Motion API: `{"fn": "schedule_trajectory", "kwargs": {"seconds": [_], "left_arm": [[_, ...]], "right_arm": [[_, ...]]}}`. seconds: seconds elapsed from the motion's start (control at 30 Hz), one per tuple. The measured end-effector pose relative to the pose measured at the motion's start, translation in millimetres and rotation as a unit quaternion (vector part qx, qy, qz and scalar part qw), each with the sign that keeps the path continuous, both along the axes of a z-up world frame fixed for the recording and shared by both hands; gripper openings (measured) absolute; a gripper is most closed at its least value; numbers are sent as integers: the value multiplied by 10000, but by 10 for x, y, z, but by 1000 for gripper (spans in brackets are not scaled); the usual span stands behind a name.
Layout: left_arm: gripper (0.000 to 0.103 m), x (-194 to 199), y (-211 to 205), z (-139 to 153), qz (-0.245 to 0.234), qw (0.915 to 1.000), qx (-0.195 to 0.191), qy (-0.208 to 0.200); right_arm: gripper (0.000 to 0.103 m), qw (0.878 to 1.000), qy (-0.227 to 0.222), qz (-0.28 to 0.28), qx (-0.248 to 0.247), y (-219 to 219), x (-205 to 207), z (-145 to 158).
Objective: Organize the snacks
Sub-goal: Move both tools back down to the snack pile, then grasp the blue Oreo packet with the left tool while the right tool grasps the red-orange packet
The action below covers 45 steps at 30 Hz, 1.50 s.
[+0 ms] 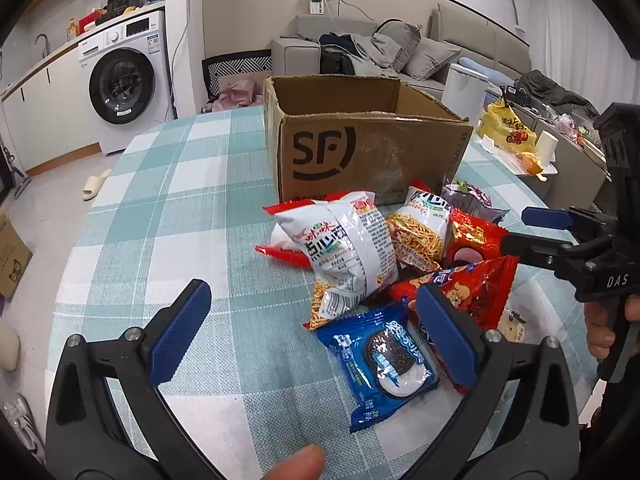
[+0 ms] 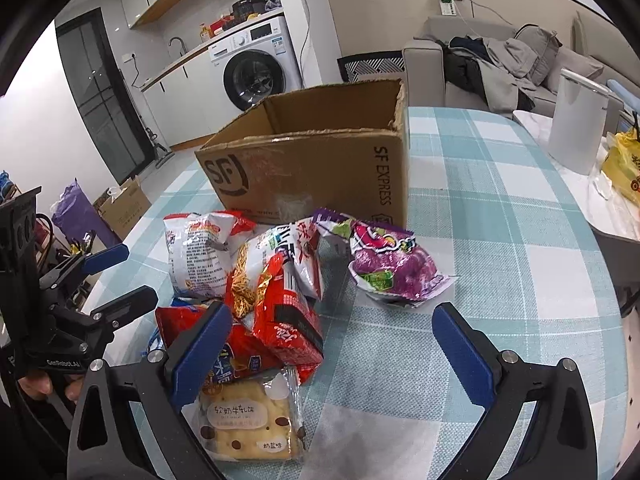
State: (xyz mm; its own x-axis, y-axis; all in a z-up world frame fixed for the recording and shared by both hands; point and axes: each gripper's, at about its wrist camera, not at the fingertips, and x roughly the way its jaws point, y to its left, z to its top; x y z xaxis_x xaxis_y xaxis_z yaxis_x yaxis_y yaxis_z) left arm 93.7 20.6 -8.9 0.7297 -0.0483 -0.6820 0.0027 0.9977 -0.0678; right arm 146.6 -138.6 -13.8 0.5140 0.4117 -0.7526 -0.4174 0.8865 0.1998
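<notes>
Both jaws spread wide, nothing gripped: left gripper hovers over blue cookie pack, right gripper over cracker pack. Snack pile lies loose on checked tablecloth, touching cardboard box at 12 o'clock, purple bag at 1 o'clock. Judged step: first pick not yet made; next calls for lowering, pinching one pack, lifting toward box

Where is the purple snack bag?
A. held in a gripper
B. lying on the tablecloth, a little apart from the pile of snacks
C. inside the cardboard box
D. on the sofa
B: the purple snack bag lies flat on the checked tablecloth in front of the cardboard box, off to one side of the snack pile, with no gripper on it.
</notes>
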Motion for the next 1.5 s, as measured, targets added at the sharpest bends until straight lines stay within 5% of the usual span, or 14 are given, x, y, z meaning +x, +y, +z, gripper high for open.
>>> {"fn": "schedule_trajectory", "kwargs": {"seconds": [0.23,0.4,0.83,1.27,1.5], "left_arm": [[102,32,-5,-174,-69,9994,-98,327],[102,66,-16,-270,-134,9979,-289,567],[102,125,-147,-448,-205,9959,-82,879],[102,81,-24,-522,-142,9946,-109,1026],[88,63,-101,-562,-423,9926,-127,1129]], "right_arm": [[101,9999,169,8,-32,63,54,-135],[87,9995,324,22,-30,79,92,-245],[79,9989,455,-7,57,61,127,-349],[53,9988,407,154,209,106,112,-360],[41,9985,380,245,311,135,80,-339]]}}
